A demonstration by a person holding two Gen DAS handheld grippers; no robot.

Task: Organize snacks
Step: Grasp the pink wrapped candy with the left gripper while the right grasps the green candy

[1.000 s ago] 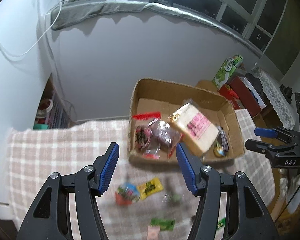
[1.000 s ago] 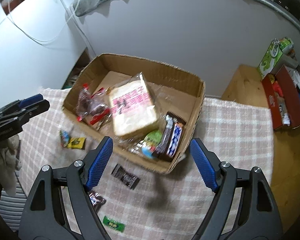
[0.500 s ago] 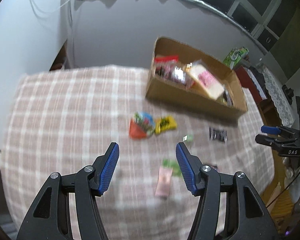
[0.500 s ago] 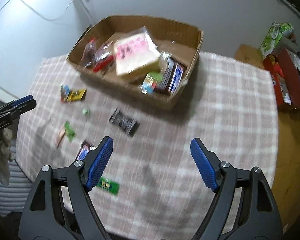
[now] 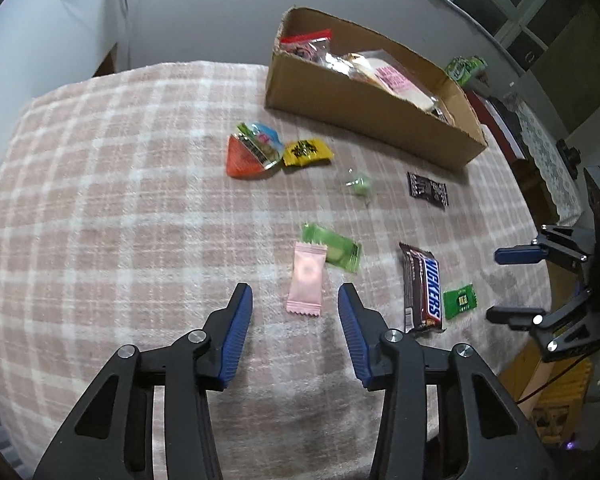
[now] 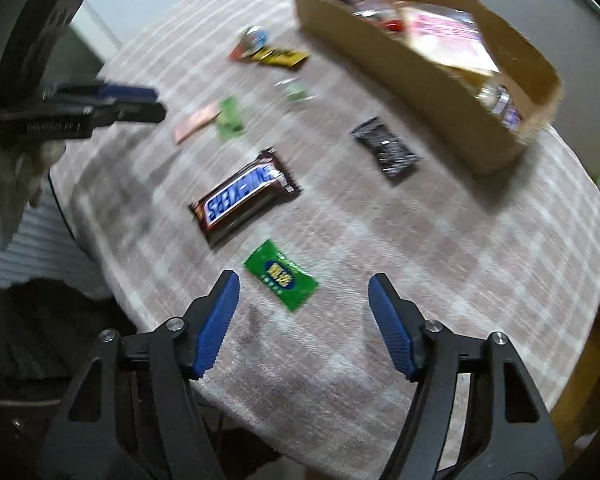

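Observation:
My left gripper [image 5: 296,300] hangs low over the checked cloth, jaws closing, with a pink packet [image 5: 306,280] lying flat between its fingertips, pads not touching it. My right gripper [image 6: 302,286] is also closing, and a dark green packet [image 6: 282,276] lies on the cloth between its tips, untouched. A Snickers bar [image 6: 244,196] lies just beyond it. Further off lie a light green packet [image 5: 332,246], a black packet [image 5: 427,194], a yellow packet [image 5: 306,152] and an orange-and-blue snack [image 5: 252,152]. The cardboard box [image 5: 364,116] holds bread and several wrapped snacks.
The round table's cloth [image 5: 100,200] drops off close behind both grippers. A small green candy [image 5: 360,184] sits mid-table. The right gripper [image 5: 516,280] shows at the table's right edge in the left wrist view. A wall rises behind the box.
Both grippers left the space over the box and came down toward the near side of the table. Both pairs of jaws stand narrower than before. The right wrist view has rolled.

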